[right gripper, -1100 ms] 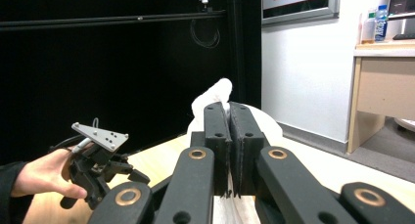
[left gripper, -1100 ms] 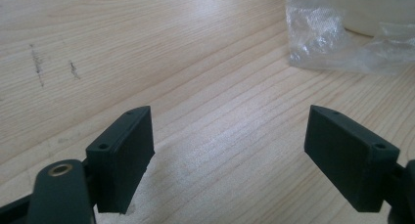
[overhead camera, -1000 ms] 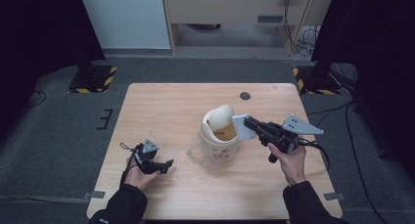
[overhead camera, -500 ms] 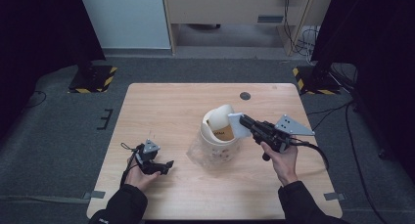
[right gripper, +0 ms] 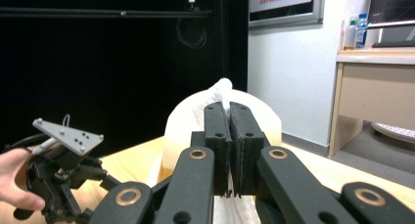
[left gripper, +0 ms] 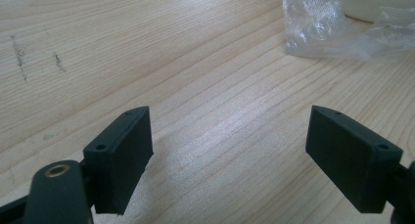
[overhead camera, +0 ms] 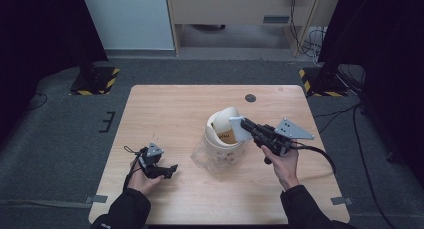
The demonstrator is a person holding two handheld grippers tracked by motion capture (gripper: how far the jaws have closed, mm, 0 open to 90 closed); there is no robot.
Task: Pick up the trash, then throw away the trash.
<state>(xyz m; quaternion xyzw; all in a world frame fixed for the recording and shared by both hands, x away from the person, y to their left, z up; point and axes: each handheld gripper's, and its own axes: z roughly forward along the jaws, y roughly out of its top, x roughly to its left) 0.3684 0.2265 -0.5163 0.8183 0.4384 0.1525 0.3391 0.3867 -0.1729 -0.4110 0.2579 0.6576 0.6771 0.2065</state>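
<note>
A white bin (overhead camera: 220, 139) with a domed lid (overhead camera: 226, 115) stands mid-table, and something yellow-brown shows inside it. My right gripper (overhead camera: 243, 124) is at the bin's right rim, shut on a thin white crumpled sheet (overhead camera: 238, 128). In the right gripper view the sheet (right gripper: 223, 89) sticks out above the closed jaws, with the pale lid (right gripper: 178, 123) behind. My left gripper (overhead camera: 169, 170) rests low on the table at the front left. Its jaws stand open with nothing between them (left gripper: 227, 155).
A crumpled clear plastic bag (overhead camera: 210, 156) lies against the bin's front, and it also appears in the left gripper view (left gripper: 318, 23). A small dark disc (overhead camera: 250, 98) sits near the far edge of the wooden table (overhead camera: 165, 119). A cable (overhead camera: 320, 156) trails from the right gripper.
The right gripper has moved slightly left and away from the person, carrying the white sheet closer over the bin's rim. The left gripper has stayed still.
</note>
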